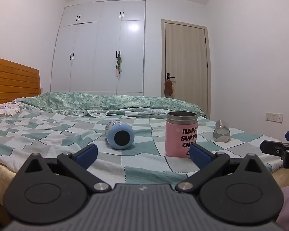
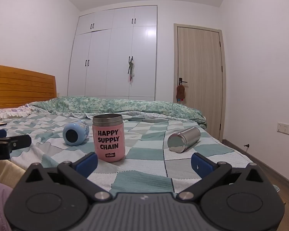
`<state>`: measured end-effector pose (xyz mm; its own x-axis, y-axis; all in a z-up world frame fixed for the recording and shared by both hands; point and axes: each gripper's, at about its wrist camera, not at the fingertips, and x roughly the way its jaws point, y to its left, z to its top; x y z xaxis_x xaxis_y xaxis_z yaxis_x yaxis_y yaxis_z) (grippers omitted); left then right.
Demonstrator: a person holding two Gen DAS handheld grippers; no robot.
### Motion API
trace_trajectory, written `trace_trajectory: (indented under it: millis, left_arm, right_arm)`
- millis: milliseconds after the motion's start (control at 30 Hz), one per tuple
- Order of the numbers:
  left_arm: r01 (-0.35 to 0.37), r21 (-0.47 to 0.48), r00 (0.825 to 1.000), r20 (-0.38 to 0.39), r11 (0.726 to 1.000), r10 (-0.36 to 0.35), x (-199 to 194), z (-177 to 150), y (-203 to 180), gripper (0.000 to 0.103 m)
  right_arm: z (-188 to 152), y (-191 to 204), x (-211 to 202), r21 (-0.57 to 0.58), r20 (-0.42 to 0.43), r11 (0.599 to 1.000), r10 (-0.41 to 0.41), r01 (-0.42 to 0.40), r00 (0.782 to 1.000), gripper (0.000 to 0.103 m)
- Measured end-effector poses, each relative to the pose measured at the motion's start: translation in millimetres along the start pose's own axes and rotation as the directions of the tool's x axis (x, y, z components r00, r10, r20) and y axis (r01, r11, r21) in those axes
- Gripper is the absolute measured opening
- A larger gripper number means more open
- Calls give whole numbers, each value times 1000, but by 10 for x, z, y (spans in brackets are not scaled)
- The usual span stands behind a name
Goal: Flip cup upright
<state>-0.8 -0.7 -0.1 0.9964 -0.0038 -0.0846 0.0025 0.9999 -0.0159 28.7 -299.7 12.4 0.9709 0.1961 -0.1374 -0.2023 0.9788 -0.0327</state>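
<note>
Low in each wrist view, the left gripper (image 1: 143, 155) and right gripper (image 2: 144, 163) gape wide, holding nothing, above the checked bedspread (image 2: 144, 173). Mid-frame, the pink cup (image 2: 108, 137) stands upright, mouth up. Left of it the blue cup (image 2: 75, 133) lies on its side; right, apart, the steel cup (image 2: 183, 139) lies likewise. Beyond, a rumpled green quilt (image 2: 115, 105), then wardrobe (image 2: 113, 57) and door (image 2: 199, 77).

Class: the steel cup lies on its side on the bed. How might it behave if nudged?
The steel cup is cylindrical, so it would probably roll sideways. Its polished wall looks slippery. The soft checked bedspread may slow rolling.
</note>
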Motion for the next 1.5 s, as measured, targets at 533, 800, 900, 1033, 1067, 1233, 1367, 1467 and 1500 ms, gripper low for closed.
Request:
trace_trajectory:
  millis: [533, 800, 900, 1033, 1067, 1233, 1367, 1467, 1500]
  left_arm:
    - [1, 1, 1000, -2, 1000, -1, 22, -4, 29, 103]
    - [2, 0, 1000, -1, 1000, -2, 37, -4, 20, 103]
    - [1, 0, 1000, -1, 1000, -1, 41, -4, 19, 103]
    - [2, -1, 1000, 0, 1000, -2, 37, -3, 20, 103]
    - [2, -1, 1000, -1, 1000, -2, 36, -2, 20, 103]
    - [2, -1, 1000, 0, 1000, -2, 36, -2, 21, 103]
    - [1, -1, 1000, 0, 1000, -1, 36, -2, 20, 103]
    - [2, -1, 1000, 1, 1000, -2, 35, -2, 21, 103]
    - [2, -1, 1000, 1, 1000, -2, 34, -2, 22, 103]
  right_arm:
    - [-1, 1, 3, 2, 1, 1000, 0, 0, 1000, 103]
    - [-2, 2, 3, 2, 1, 1000, 0, 0, 1000, 103]
    - [-3, 2, 4, 3, 1, 1000, 0, 0, 1000, 103]
    - [-3, 2, 1, 3, 1, 1000, 0, 0, 1000, 103]
    - [-2, 3, 0, 3, 1, 1000, 0, 0, 1000, 103]
    - [-2, 3, -4, 3, 1, 1000, 0, 0, 1000, 103]
    - [-2, 3, -5, 3, 1, 1000, 0, 0, 1000, 103]
    - [-1, 3, -5, 3, 1, 1000, 0, 0, 1000, 103]
    - [-1, 3, -5, 3, 1, 1000, 0, 0, 1000, 103]
